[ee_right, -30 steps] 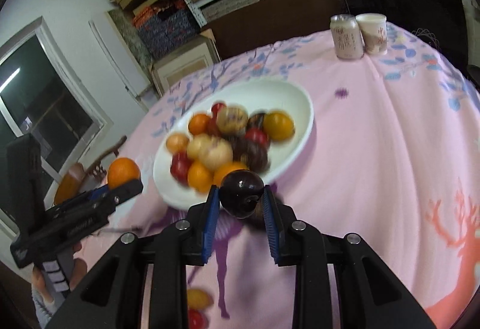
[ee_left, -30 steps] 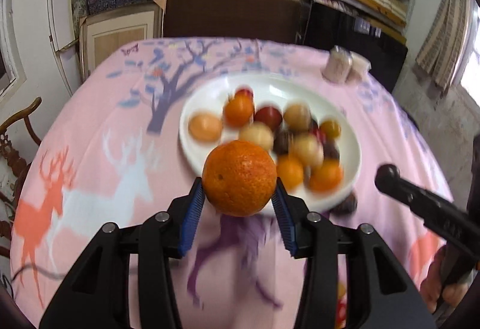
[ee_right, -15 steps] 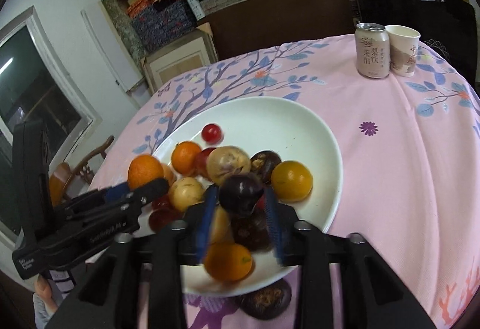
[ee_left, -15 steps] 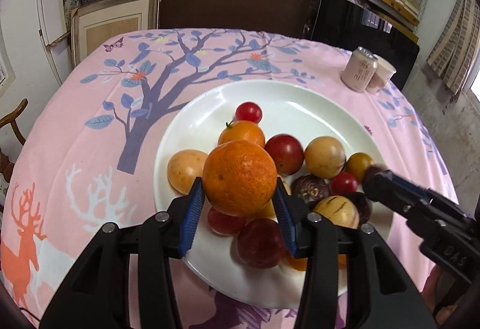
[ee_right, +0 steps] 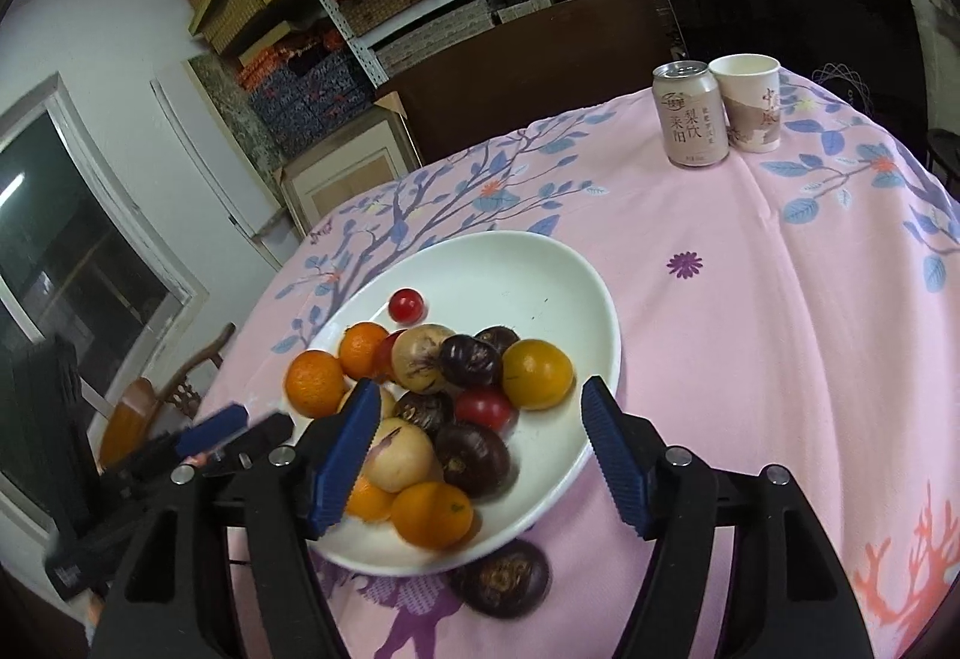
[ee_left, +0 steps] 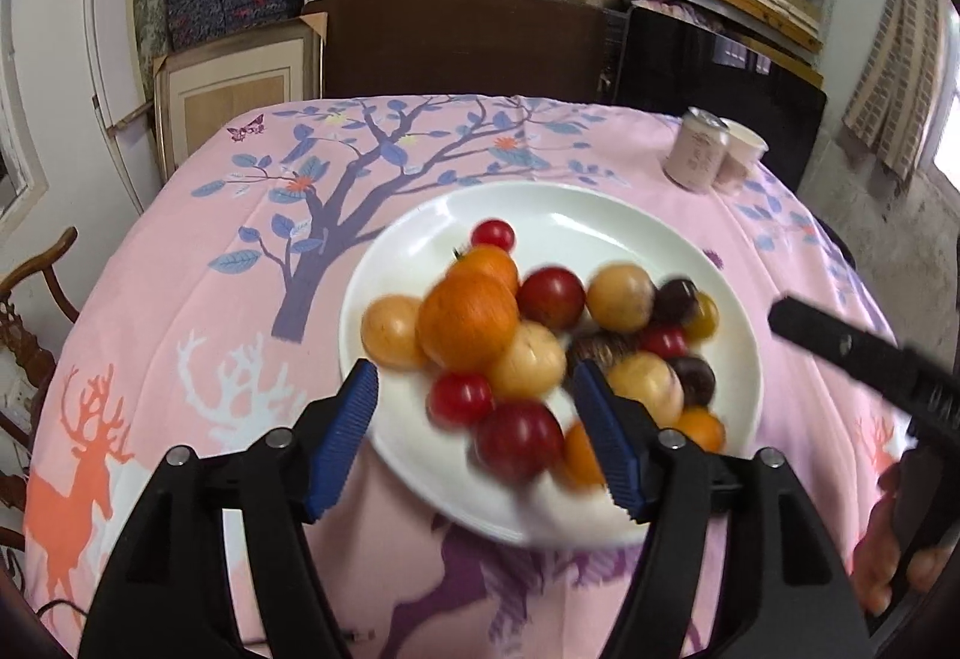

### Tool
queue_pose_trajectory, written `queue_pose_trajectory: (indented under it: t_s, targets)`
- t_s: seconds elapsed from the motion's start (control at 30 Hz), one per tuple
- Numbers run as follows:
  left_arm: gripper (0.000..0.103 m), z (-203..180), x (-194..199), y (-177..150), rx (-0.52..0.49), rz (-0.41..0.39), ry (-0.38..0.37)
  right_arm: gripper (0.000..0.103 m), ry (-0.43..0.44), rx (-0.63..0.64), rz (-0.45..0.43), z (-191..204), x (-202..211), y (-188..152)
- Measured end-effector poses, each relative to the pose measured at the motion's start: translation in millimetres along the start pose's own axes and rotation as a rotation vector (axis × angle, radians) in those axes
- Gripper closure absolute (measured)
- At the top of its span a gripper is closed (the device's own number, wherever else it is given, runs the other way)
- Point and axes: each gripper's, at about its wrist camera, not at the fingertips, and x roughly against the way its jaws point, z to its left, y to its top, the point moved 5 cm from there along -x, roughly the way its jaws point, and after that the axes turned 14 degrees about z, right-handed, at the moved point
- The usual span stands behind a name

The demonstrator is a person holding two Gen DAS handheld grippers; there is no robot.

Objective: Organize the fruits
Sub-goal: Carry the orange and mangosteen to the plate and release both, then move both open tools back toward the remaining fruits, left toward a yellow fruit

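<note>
Both my grippers hang over the near rim of the white plate [ee_right: 540, 263], and I see each pair of jaws spread wide with nothing between them. The left gripper [ee_left: 474, 431] faces the heap from the near side; the big orange [ee_left: 468, 323] sits on top of the pile, toward the plate's left. The right gripper [ee_right: 480, 443] frames the dark plum [ee_right: 471, 359] lying among the fruit at the plate's centre. One dark wrinkled fruit [ee_right: 501, 575] lies on the table just outside the plate's near rim. A can [ee_right: 690, 119] and paper cup [ee_right: 750, 101] stand well beyond the plate.
</note>
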Motion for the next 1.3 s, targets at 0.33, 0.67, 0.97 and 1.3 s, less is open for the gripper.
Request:
queue_pose_trajectory:
  t_s: [0.33, 0.67, 0.97, 1.3]
  targets:
    - [0.033, -49, 15, -95, -0.180, 0.088, -0.132, 0.020, 0.012, -0.053, -0.041, -17, 36, -51]
    - [0.029, -73, 6, -126, -0.252, 0.175, -0.188, 0.020, 0.048, -0.108, -0.050, -33, 47, -70]
    - [0.029, -19, 10, -115, -0.054, 0.121, -0.094, 0.019, 0.055, -0.130, -0.058, -39, 51, -68]
    - [0.030, -7, 12, -128, -0.038, 0.128, -0.082, 0.019, 0.040, -0.098, -0.052, -33, 51, -70]
